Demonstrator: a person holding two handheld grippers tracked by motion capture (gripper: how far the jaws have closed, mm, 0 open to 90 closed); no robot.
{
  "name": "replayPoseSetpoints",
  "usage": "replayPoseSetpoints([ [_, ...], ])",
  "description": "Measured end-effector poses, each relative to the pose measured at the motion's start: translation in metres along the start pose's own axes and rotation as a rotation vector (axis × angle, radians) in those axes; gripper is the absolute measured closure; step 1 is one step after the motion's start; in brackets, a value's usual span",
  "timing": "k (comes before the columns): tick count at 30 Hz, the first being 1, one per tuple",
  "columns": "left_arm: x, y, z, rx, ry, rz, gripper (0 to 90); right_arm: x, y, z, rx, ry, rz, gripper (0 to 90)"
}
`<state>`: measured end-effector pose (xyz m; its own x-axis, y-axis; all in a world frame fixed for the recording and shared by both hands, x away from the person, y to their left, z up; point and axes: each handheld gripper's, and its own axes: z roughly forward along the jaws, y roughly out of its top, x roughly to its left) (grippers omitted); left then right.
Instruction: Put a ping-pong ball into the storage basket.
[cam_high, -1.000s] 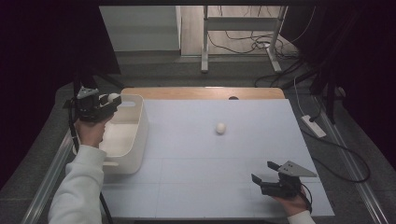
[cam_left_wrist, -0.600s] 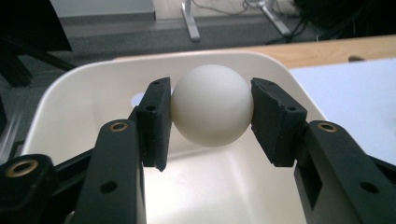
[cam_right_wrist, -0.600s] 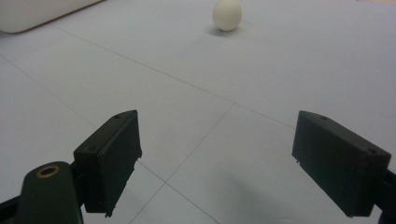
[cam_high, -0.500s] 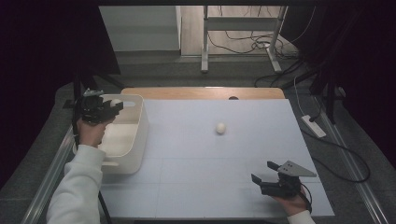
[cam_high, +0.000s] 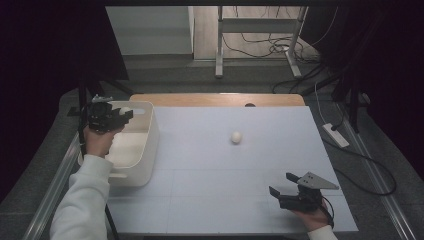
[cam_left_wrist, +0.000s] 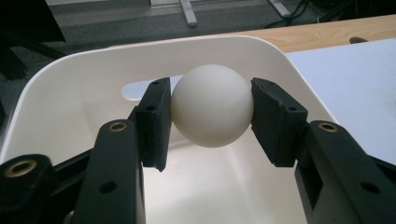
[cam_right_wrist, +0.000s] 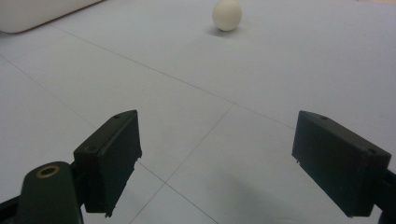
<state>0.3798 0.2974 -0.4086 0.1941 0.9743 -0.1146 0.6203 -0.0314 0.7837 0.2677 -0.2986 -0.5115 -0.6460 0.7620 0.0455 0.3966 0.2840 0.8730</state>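
Up at the far left, the left gripper (cam_high: 121, 114) hovers over the white bin (cam_high: 145, 150), clamping a white ball (cam_left_wrist: 212, 105); the right gripper (cam_high: 284, 184) rests near right, jaws wide, empty.

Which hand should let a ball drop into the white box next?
The left. Its tongs already pinch a ball right over the white box. The right tongs sit open, apart from the other ball.

A grey floor (cam_high: 165, 70) lay beyond the tabletop (cam_high: 240, 150), strewn with black cables (cam_high: 265, 47) around a metal stand (cam_high: 220, 45); darkness flanked both sides.
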Motion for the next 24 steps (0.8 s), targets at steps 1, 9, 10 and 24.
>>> replayPoseSetpoints([
  [1, 0.0, 0.0, 0.0, 0.0, 0.0, 0.0, 50.4, 0.0, 0.0, 0.0, 0.0, 0.0, 0.0, 15.2],
  [9, 0.0, 0.0, -0.001, -0.008, 0.002, -0.006, 49.9, 0.0, 0.0, 0.0, -0.002, 0.002, 0.0, 15.3],
  [10, 0.0, 0.0, -0.002, -0.017, 0.01, -0.009, 49.9, 0.0, 0.0, 0.0, -0.002, 0.002, 0.001, 15.3],
  [24, -0.009, 0.004, -0.017, -0.131, -0.119, -0.022, 16.7, 0.0, 0.0, 0.001, 0.001, 0.001, -0.001, 15.3],
])
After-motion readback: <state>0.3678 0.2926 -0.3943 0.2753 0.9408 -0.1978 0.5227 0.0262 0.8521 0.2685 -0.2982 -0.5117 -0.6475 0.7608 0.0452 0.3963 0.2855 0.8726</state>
